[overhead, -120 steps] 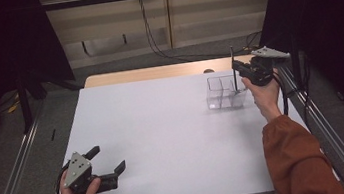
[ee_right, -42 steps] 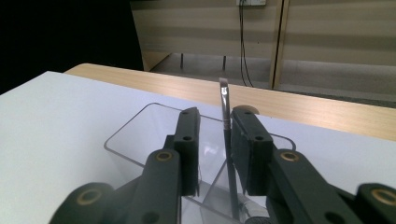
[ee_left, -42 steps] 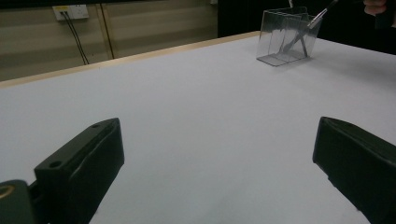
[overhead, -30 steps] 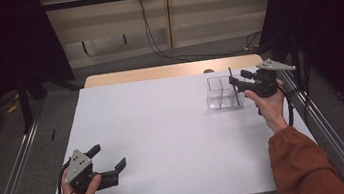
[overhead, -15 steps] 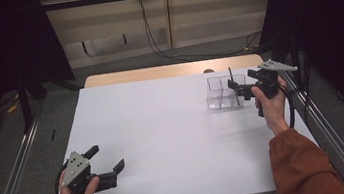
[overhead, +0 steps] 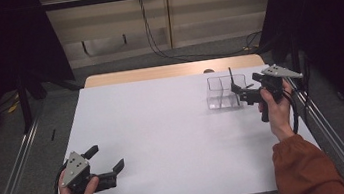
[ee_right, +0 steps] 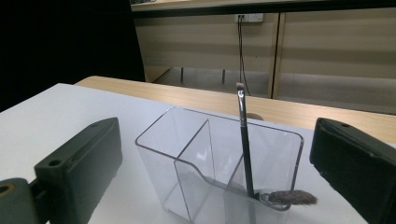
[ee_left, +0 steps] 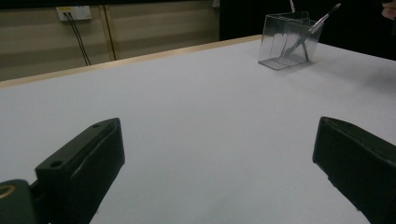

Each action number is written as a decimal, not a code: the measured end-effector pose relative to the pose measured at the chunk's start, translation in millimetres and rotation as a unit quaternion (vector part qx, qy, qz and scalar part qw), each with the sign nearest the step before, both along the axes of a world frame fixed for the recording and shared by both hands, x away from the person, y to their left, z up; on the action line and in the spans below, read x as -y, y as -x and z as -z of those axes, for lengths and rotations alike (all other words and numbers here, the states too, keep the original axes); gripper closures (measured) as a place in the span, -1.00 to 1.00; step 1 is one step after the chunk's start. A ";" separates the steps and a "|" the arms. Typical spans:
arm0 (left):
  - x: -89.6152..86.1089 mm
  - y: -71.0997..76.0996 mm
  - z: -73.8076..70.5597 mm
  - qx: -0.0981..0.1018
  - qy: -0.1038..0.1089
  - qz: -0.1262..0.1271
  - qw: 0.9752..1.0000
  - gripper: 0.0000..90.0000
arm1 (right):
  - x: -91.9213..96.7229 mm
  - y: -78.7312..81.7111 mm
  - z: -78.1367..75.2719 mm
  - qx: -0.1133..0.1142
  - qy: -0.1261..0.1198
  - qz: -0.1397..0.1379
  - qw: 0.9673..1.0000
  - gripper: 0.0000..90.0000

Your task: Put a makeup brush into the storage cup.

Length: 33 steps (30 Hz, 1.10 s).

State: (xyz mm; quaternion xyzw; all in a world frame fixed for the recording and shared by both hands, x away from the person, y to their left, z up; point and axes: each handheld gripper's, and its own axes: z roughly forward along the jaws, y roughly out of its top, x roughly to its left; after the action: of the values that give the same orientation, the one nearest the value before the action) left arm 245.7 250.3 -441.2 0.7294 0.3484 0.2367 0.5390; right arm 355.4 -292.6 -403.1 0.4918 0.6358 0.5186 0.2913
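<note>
Now our right gripper (overhead: 241,94) has just opened its jaws and let go of the brush (ee_right: 244,140). It leans in the clear box (ee_right: 219,168) near the table's (overhead: 164,128) far right corner. Our left gripper (overhead: 105,161) waits open.

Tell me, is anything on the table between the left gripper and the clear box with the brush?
No. In the high view, bare white table lies between the left gripper and the clear box holding the brush.

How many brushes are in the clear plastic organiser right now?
1: a slim dark-handled makeup brush stands in a rear compartment of the clear plastic organiser, near the open right gripper. None looks hidden.
</note>
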 end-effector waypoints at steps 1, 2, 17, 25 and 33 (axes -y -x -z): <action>-0.1 0.0 0.0 0.000 0.000 0.000 1.000 -0.95 | 0.0 1.4 -0.3 0.001 0.000 0.001 1.000 -0.95; -0.2 0.0 0.0 0.000 0.000 0.000 1.000 -0.95 | 0.0 3.4 -0.4 0.002 0.003 0.000 1.000 -0.95; 1.1 -0.6 -0.5 0.002 0.001 0.002 1.000 -0.95 | -0.1 27.9 6.1 0.003 0.014 0.000 1.000 -0.95; -0.1 0.5 -1.1 0.005 0.007 -0.003 1.000 -0.95 | -4.6 41.9 6.3 0.013 0.020 -0.009 1.000 -0.95; 1.2 1.0 -1.5 0.008 0.007 -0.002 1.000 -0.95 | -4.2 55.6 6.7 0.018 0.014 -0.008 1.000 -0.95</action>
State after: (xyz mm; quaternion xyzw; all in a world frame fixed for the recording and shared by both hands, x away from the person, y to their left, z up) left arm 244.8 249.2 -439.7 0.7228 0.3469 0.2414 0.5468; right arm 299.9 -288.5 -409.8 0.4729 0.6419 0.5207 0.3052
